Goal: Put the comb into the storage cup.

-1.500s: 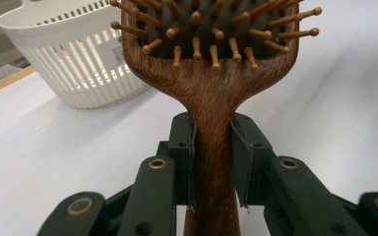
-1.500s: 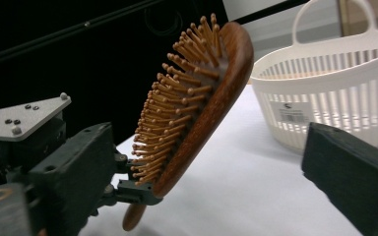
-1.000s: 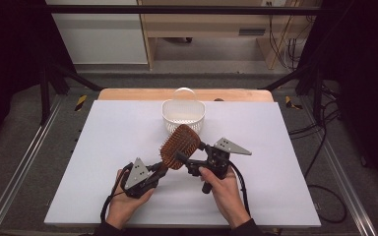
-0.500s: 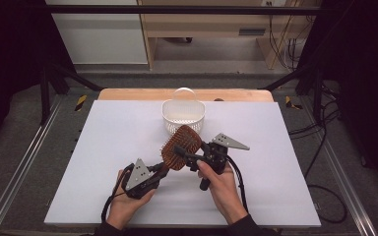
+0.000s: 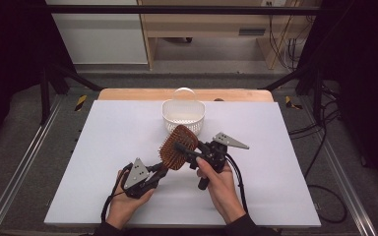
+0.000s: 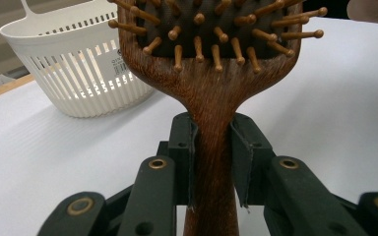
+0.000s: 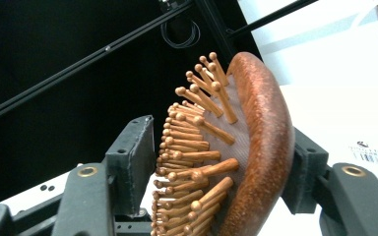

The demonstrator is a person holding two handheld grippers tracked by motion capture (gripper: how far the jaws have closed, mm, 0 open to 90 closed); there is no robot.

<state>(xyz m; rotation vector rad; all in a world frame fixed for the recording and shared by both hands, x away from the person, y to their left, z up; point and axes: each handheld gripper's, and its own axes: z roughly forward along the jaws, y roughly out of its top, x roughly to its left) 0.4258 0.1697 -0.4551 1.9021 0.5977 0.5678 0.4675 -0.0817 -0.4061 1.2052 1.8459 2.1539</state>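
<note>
Wooden paddle hairbrush [image 5: 178,147] hangs above the bench [image 5: 103,147], its handle clamped in the left tongs [image 5: 153,173]; the right tongs [image 5: 186,150] have just been closing around its head, pads seemingly not yet pressing. Just beyond both, the white slatted basket [image 5: 183,116] looks empty, so handover and drop-in likely remain.

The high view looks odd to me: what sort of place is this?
Probably a lab's recording bench, not a home: a white table board sits inside a black metal frame, loose cables trail on the grey floor, and a person works a brown wooden hairbrush with hand-held grippers.
</note>
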